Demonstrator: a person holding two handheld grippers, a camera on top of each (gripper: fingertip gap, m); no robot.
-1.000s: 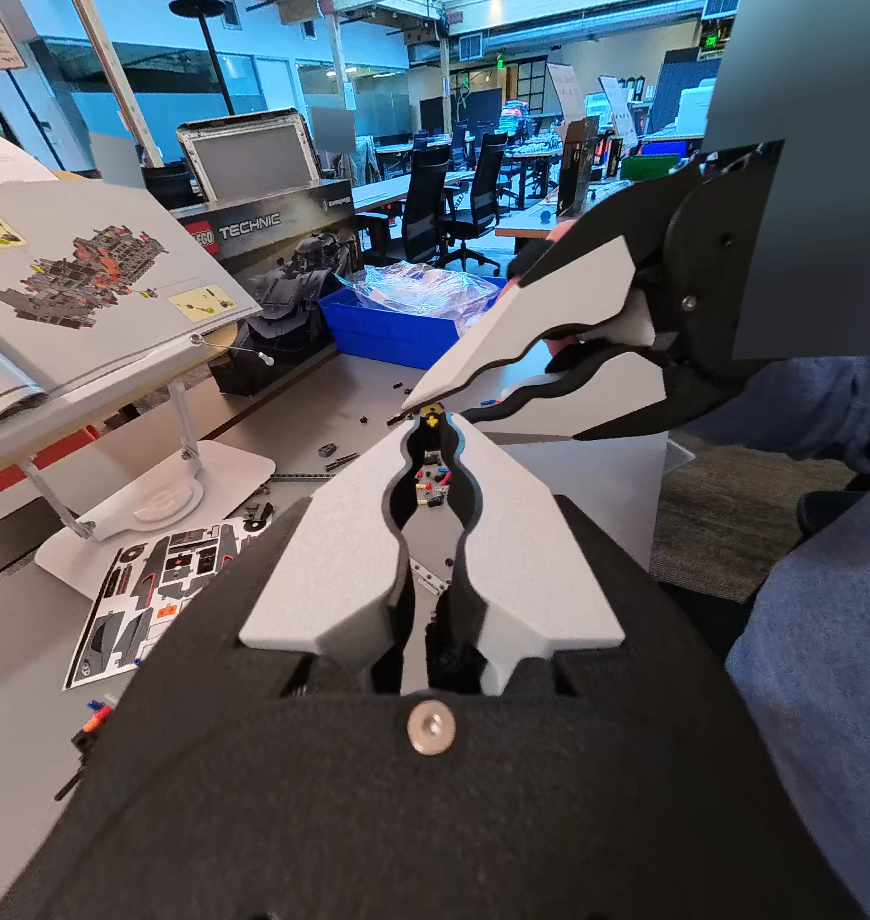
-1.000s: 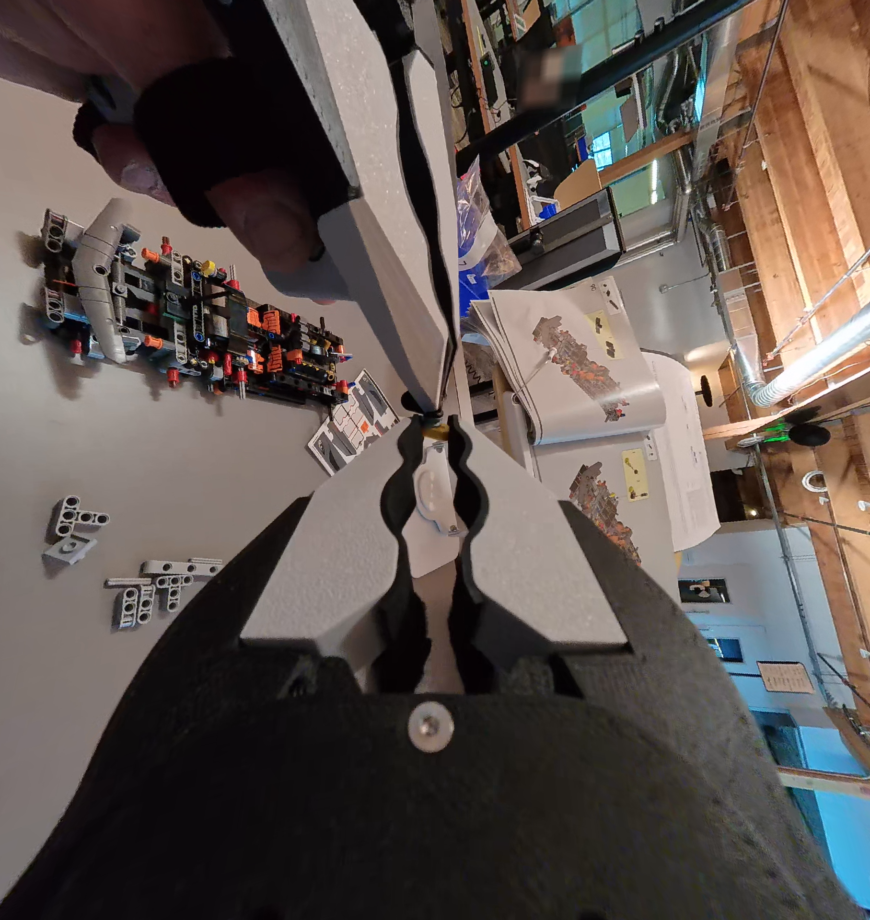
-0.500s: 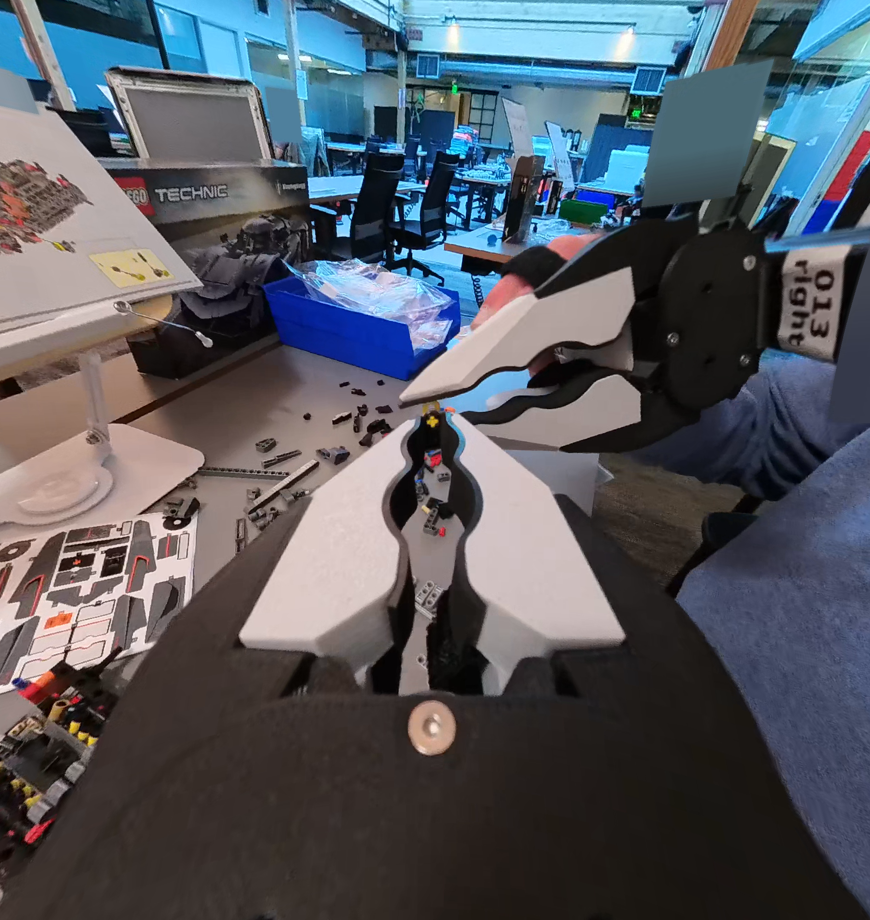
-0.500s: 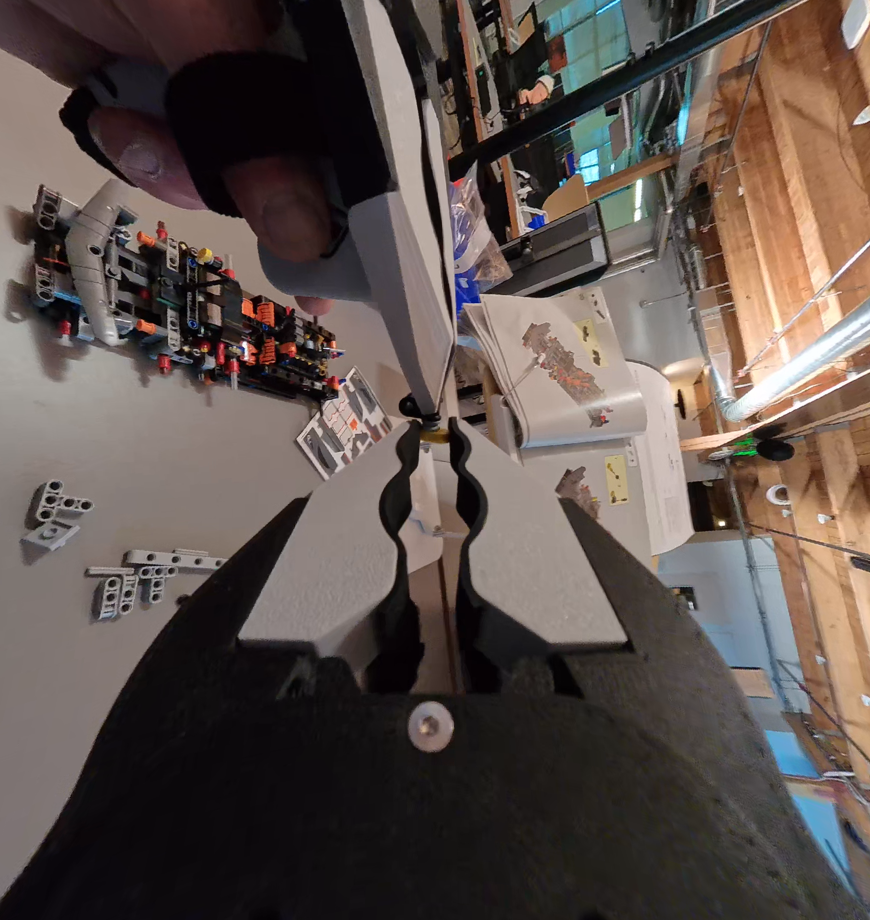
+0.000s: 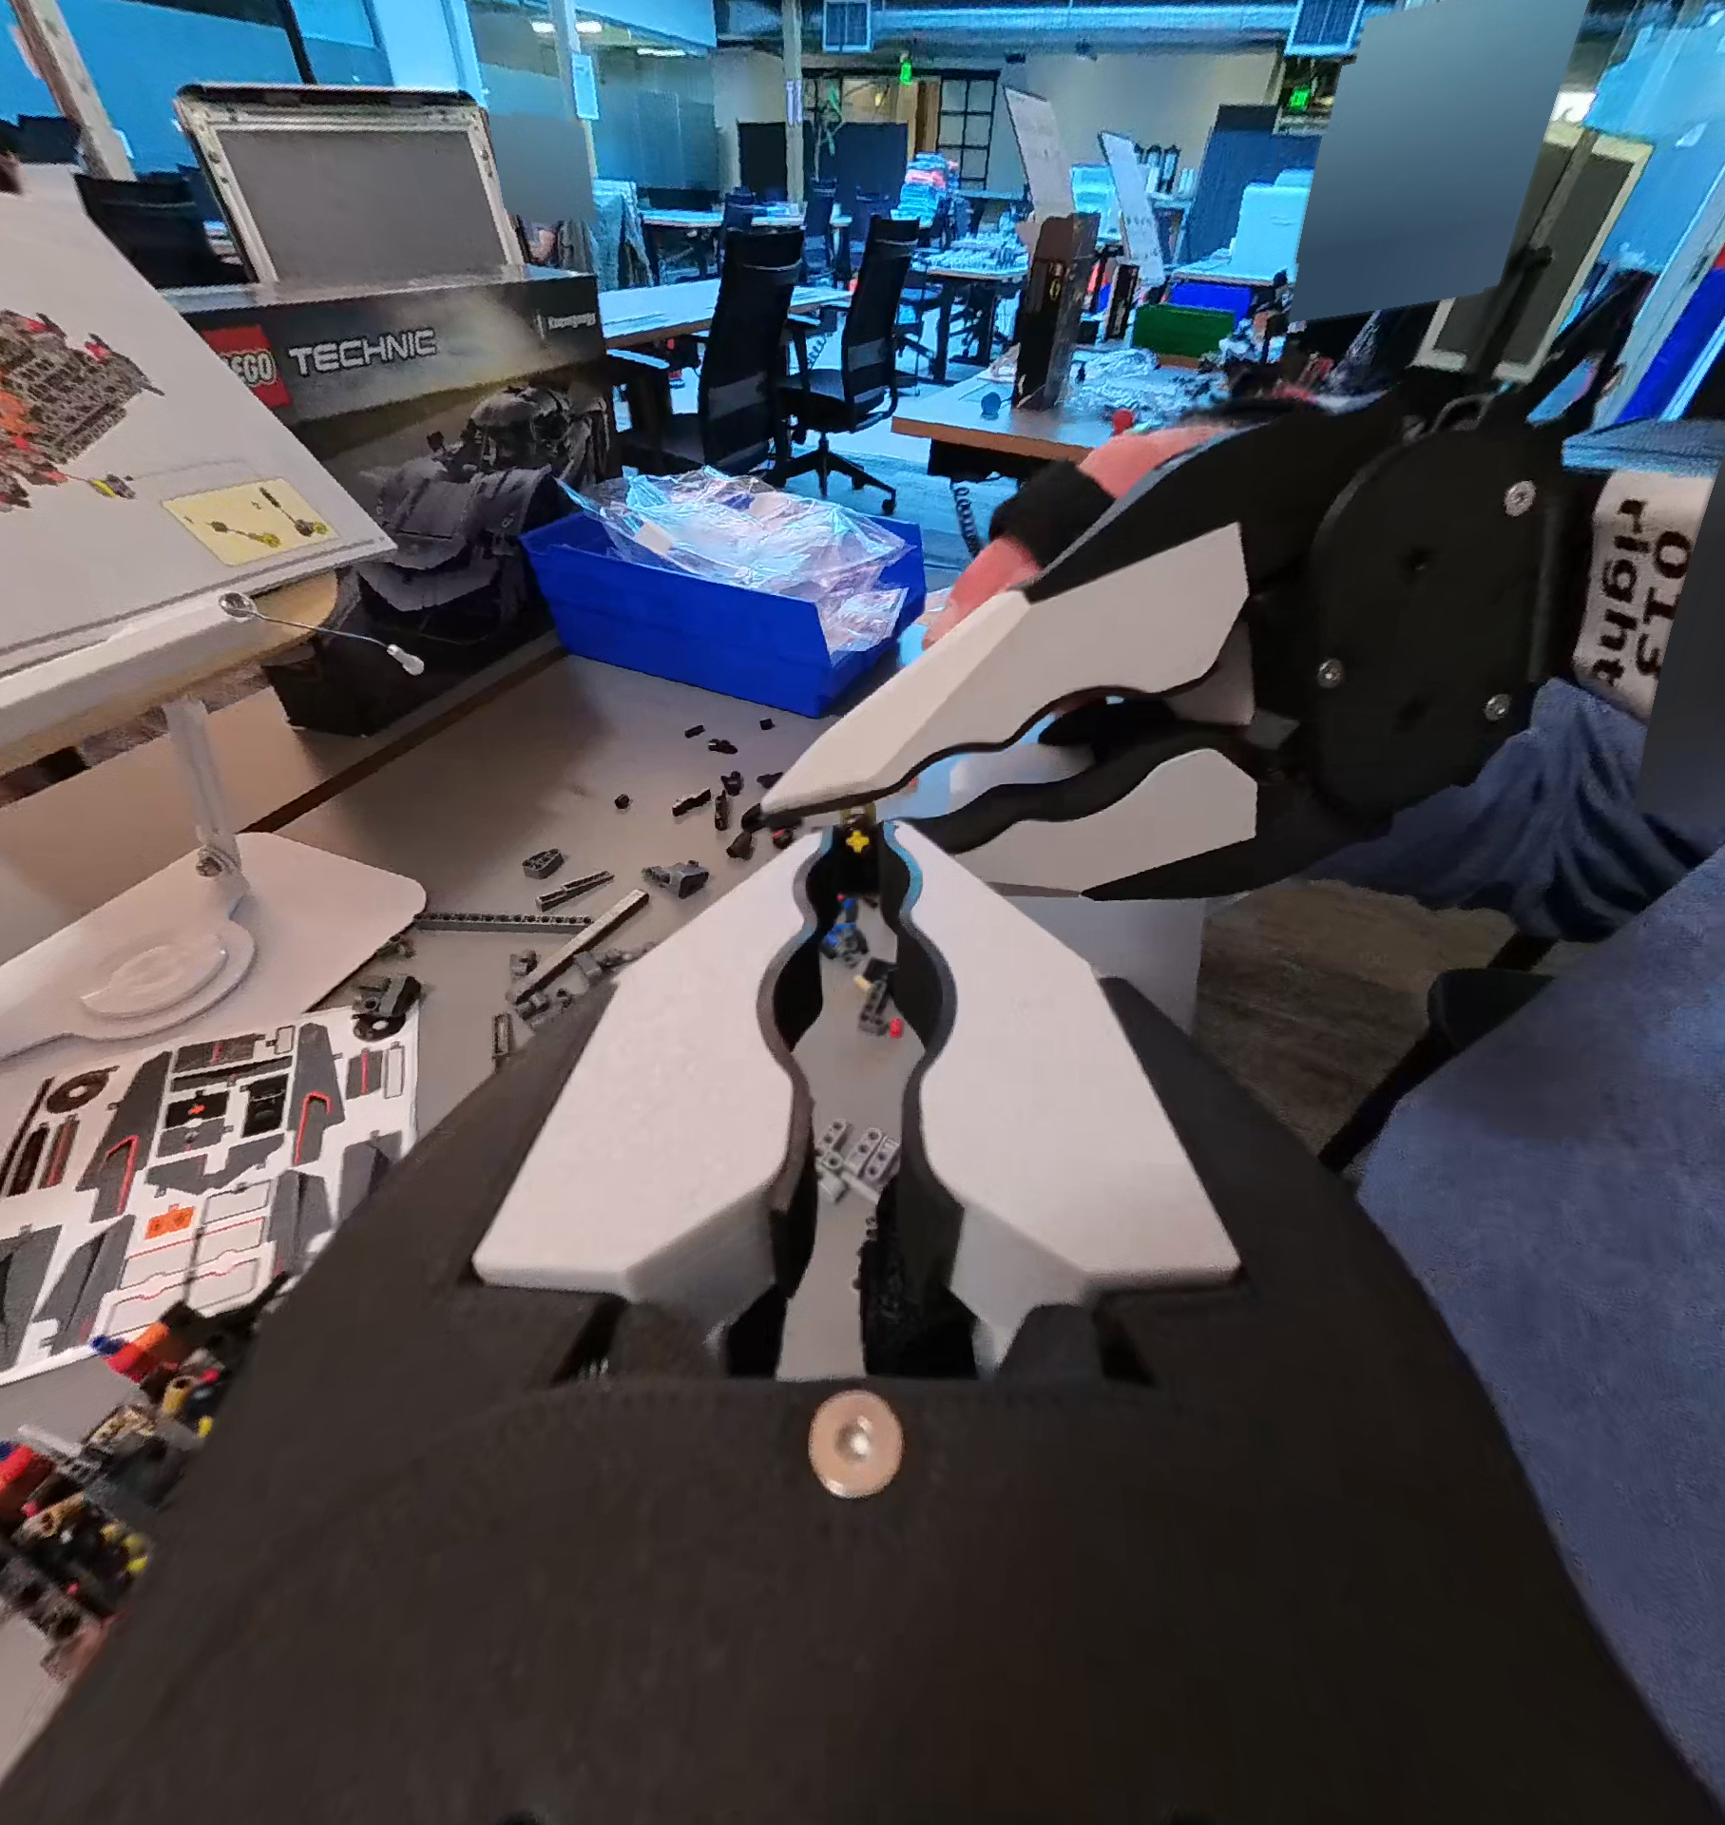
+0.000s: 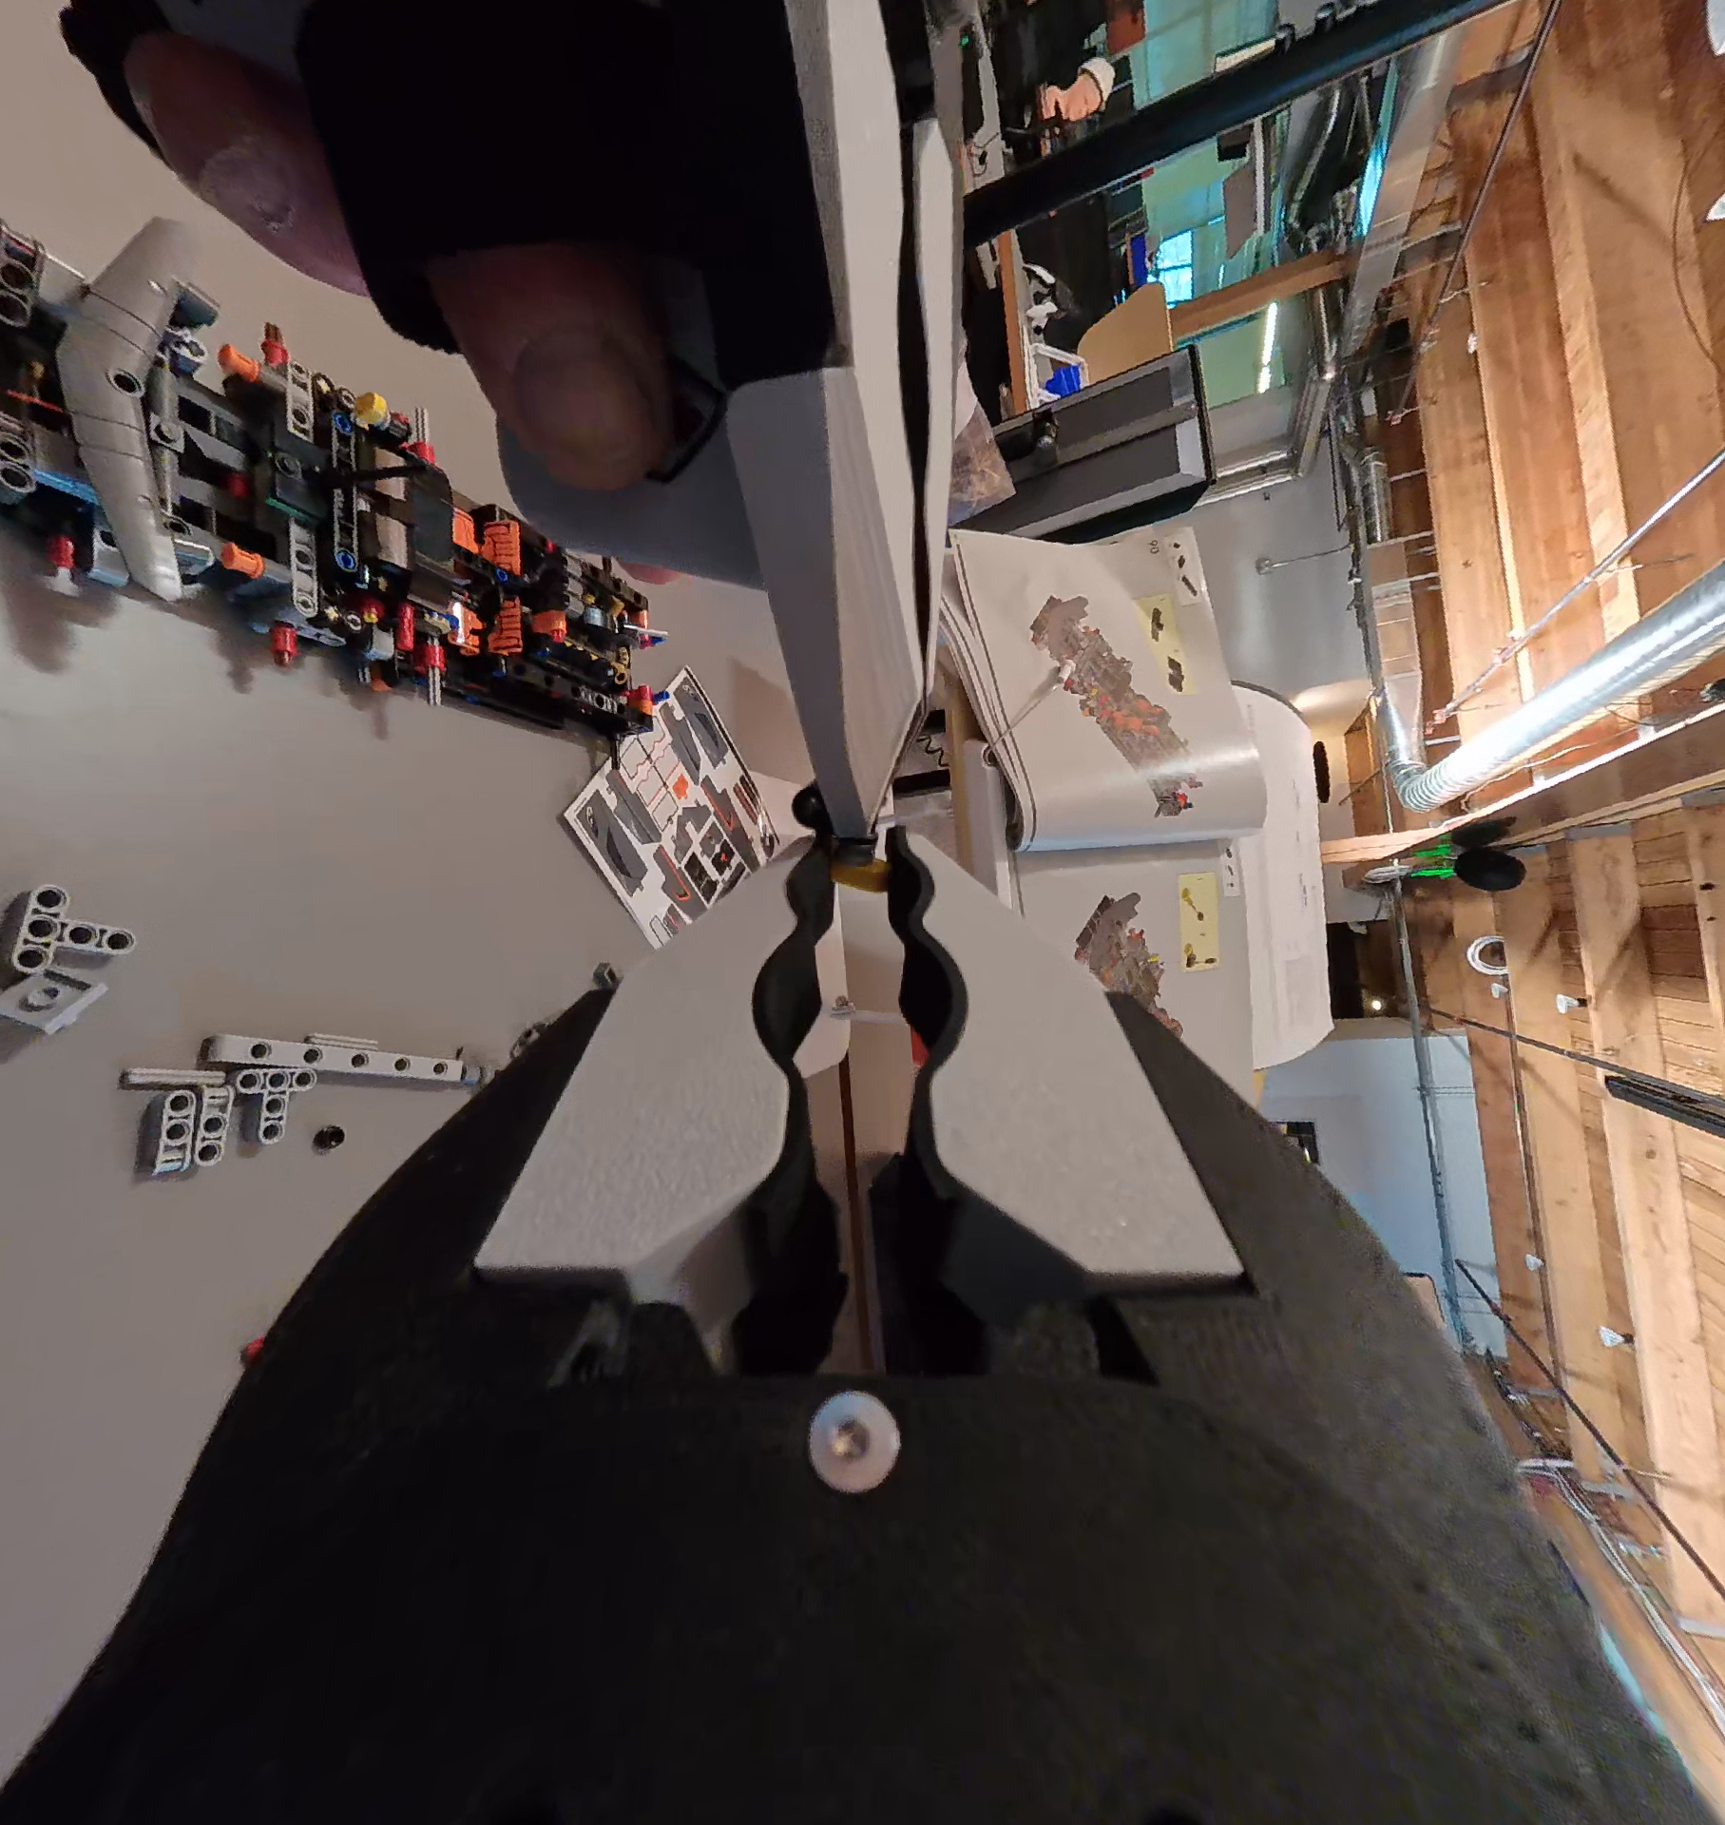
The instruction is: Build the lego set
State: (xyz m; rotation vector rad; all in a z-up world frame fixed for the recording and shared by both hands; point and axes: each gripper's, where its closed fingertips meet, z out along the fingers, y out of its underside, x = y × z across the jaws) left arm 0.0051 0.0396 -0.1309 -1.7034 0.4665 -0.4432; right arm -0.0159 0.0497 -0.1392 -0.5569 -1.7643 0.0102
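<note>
While tips meet, left gripper (image 5: 856, 839) and right gripper (image 6: 856, 857) jaws pinch yellow piece (image 5: 856, 841).

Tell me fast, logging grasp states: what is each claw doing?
Left claw: shut on a small yellow piece.
Right claw: shut on the same yellow piece.

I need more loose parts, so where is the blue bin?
In the left wrist view the blue bin sits at the table's far edge, upper centre, right of the black set box.

Black office chairs (image 5: 769, 346) behind desk (image 5: 463, 790). Blue bin (image 5: 700, 632) holds clear plastic bags (image 5: 740, 533). Overhead: wooden ceiling beams (image 6: 1569, 395), silver duct (image 6: 1589, 681).
</note>
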